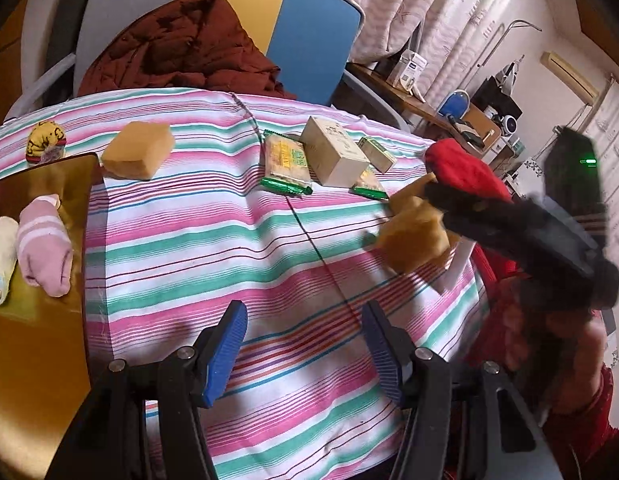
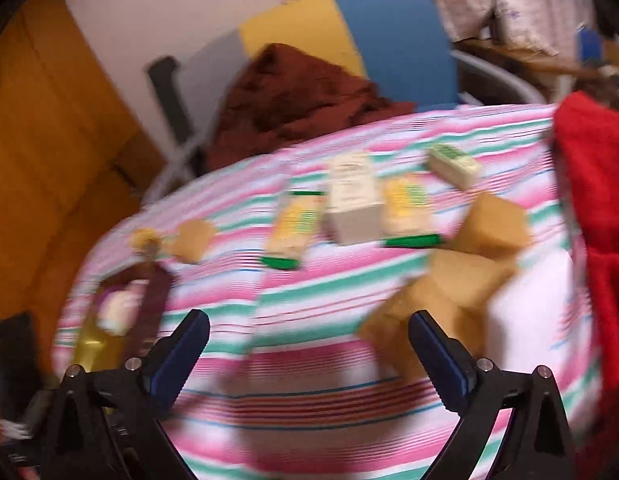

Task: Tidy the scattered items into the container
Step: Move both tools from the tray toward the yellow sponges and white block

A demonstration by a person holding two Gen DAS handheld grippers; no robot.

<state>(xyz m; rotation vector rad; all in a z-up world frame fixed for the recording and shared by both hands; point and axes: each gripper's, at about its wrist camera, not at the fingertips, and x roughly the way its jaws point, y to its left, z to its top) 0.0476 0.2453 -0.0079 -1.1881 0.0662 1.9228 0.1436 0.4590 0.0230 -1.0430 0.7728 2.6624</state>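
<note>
My left gripper [image 1: 305,344] is open and empty above the striped tablecloth [image 1: 213,240]. A gold tray [image 1: 41,340] at the left holds a pink sock roll [image 1: 45,244] and a pale yellow roll [image 1: 1,260]. A tan sponge [image 1: 138,155], a patterned sock ball [image 1: 46,142], two green snack packets [image 1: 286,164], a white box [image 1: 333,151] and a small green box [image 1: 376,153] lie on the cloth. My right gripper [image 2: 309,344] is open and empty; its view is blurred. Tan sponges [image 2: 461,280] lie just ahead of its right finger.
A chair [image 1: 309,32] with a brown jacket [image 1: 181,48] stands behind the table. A red cloth [image 1: 465,176] lies at the table's right edge by another tan sponge [image 1: 417,236]. A cluttered shelf [image 1: 469,112] is at far right.
</note>
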